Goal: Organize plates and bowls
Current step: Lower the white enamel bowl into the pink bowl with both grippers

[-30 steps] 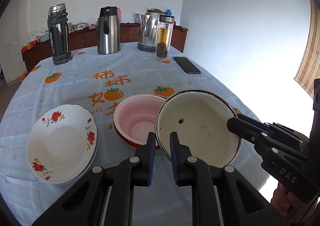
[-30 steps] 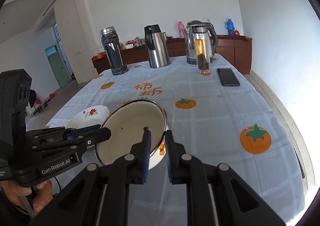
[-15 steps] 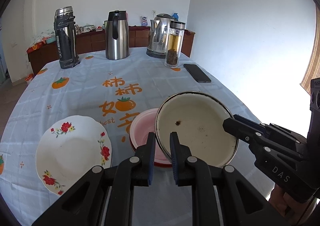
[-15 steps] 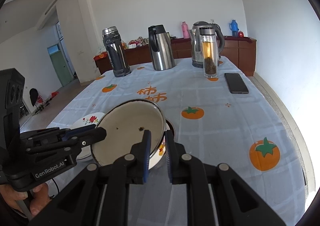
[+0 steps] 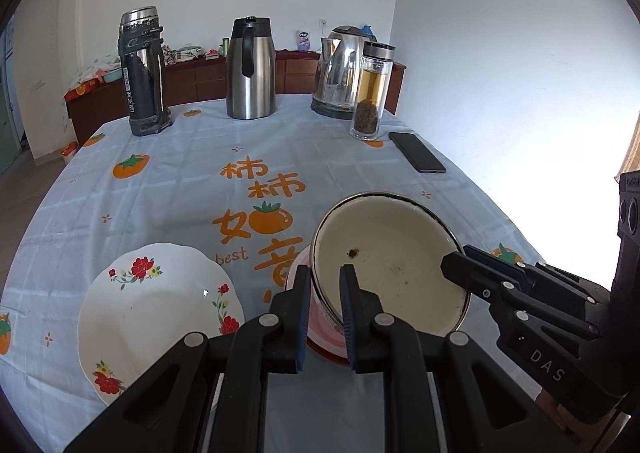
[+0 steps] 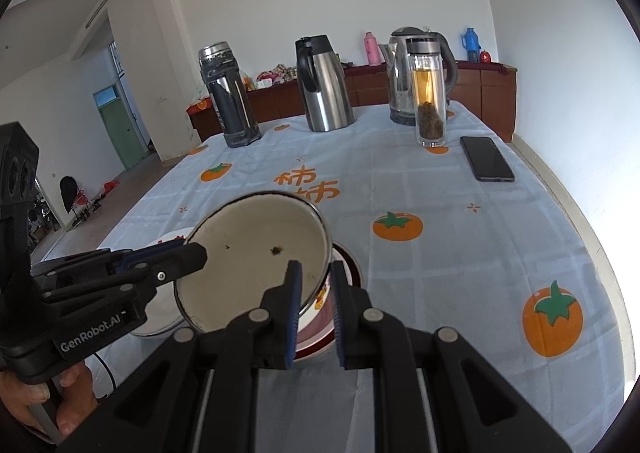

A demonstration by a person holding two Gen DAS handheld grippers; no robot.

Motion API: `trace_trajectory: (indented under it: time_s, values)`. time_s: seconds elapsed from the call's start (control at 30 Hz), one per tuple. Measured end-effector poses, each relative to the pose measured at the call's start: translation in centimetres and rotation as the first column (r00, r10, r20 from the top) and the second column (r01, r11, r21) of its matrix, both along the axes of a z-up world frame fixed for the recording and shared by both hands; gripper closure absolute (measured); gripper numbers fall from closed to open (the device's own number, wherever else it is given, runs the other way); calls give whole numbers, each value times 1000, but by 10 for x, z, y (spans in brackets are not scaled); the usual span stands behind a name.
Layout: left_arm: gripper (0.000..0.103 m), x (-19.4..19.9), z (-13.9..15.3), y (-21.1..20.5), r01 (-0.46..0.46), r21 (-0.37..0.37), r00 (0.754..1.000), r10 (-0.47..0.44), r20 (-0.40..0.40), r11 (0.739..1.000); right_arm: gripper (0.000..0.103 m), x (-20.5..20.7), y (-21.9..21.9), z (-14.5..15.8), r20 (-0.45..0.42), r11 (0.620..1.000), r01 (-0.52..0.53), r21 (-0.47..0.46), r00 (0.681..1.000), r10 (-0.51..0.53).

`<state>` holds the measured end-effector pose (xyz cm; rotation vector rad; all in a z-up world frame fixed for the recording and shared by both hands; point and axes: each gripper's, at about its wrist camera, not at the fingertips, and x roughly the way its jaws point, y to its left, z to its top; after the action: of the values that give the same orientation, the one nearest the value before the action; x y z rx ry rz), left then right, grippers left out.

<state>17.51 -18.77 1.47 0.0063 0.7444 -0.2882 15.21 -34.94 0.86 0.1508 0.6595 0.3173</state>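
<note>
Both grippers hold a cream enamel bowl (image 5: 392, 265) (image 6: 256, 253) with a dark rim just above the table, tilted. My left gripper (image 5: 326, 273) is shut on its near-left rim, and it also enters the right wrist view from the left (image 6: 196, 253). My right gripper (image 6: 316, 269) is shut on the bowl's right rim and reaches in from the right of the left wrist view (image 5: 454, 269). A pink bowl (image 5: 320, 337) (image 6: 320, 329) with a red rim sits on the cloth directly under the enamel bowl, mostly hidden. A white floral plate (image 5: 160, 313) lies to its left.
At the table's far end stand a dark flask (image 5: 142, 73), a steel jug (image 5: 250, 69), a kettle (image 5: 340, 69) and a glass tea bottle (image 5: 370, 93). A black phone (image 5: 416, 152) lies far right. The table edge runs close on the right.
Both grippers have carried the enamel bowl to the left, over the pink bowl. The pink bowl, earlier showing beside it, is now mostly covered. Both grips are unchanged.
</note>
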Motion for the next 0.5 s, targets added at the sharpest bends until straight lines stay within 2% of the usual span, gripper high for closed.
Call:
trace_trajectory:
  time_s: [0.5]
  values:
    - [87, 17, -14, -4, 1, 15, 1000, 0, -31, 1000, 89, 17, 0, -19, -59, 1000, 6, -5, 998, -6]
